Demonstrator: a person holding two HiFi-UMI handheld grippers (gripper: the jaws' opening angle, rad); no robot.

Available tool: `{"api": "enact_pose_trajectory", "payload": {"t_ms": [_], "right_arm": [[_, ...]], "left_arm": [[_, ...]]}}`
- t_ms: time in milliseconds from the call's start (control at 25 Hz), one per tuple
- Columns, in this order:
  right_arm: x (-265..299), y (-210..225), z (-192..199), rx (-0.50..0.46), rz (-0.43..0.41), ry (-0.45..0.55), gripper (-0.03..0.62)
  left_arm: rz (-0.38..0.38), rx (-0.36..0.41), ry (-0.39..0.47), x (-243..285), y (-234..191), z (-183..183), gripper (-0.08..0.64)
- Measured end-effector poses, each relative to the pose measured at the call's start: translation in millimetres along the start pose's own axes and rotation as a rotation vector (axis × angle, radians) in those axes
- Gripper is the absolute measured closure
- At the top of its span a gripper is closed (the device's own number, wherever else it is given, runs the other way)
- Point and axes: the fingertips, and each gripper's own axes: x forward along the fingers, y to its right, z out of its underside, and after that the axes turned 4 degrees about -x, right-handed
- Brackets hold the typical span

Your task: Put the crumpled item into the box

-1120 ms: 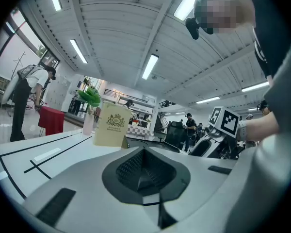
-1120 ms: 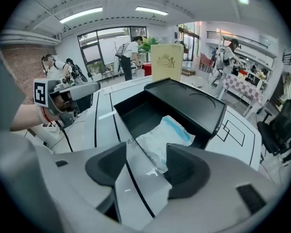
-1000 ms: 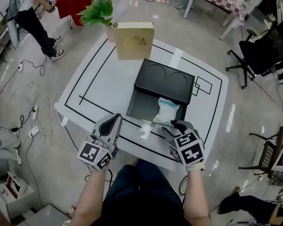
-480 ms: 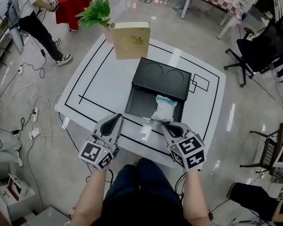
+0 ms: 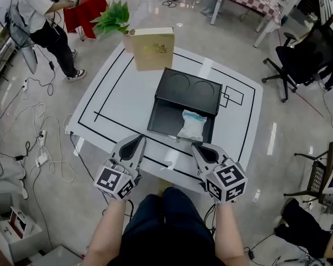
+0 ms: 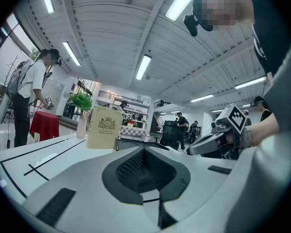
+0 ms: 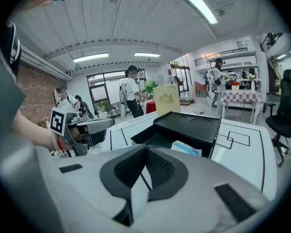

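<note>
A crumpled white and pale blue item [image 5: 191,124] lies inside the open black box [image 5: 165,121] on the white table [image 5: 116,93]; it shows past the box wall as the crumpled item [image 7: 186,149] in the right gripper view. The box lid [image 5: 190,90] stands tilted back behind it. My right gripper [image 5: 198,148] is shut with nothing in it, at the table's near edge just short of the box. My left gripper [image 5: 135,144] is shut and empty too, to the left of the right one over the table's near edge.
A tan book [image 5: 153,48] stands upright at the table's far side with a potted green plant [image 5: 114,16] behind it. Black lines mark the tabletop. A person [image 5: 41,24] stands far left by a red table [image 5: 86,3]. Office chairs [image 5: 299,54] stand at the right, cables [image 5: 41,148] on the left floor.
My right gripper let go of the crumpled item, which now lies in the box, drew back toward the near edge and shut. The left gripper barely moved.
</note>
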Motion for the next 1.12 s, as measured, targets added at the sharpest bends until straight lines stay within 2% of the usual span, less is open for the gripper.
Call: {"api": "enact_pose_trajectory", "payload": {"t_ms": [520,1120], "right_arm": [[-41.9,-14.3,-41.8,-0.089,0.080,0.210,0.588],[-73.2,-18.5,-65.7,-0.070,0.119,0.300,0.588]], "left_arm": [[0.019,0.031,0.023,-11.9,18.3,-20.4,0.560],[0.027,0.067,0.080,-22.5,32.1,-53.7,0.558]]}}
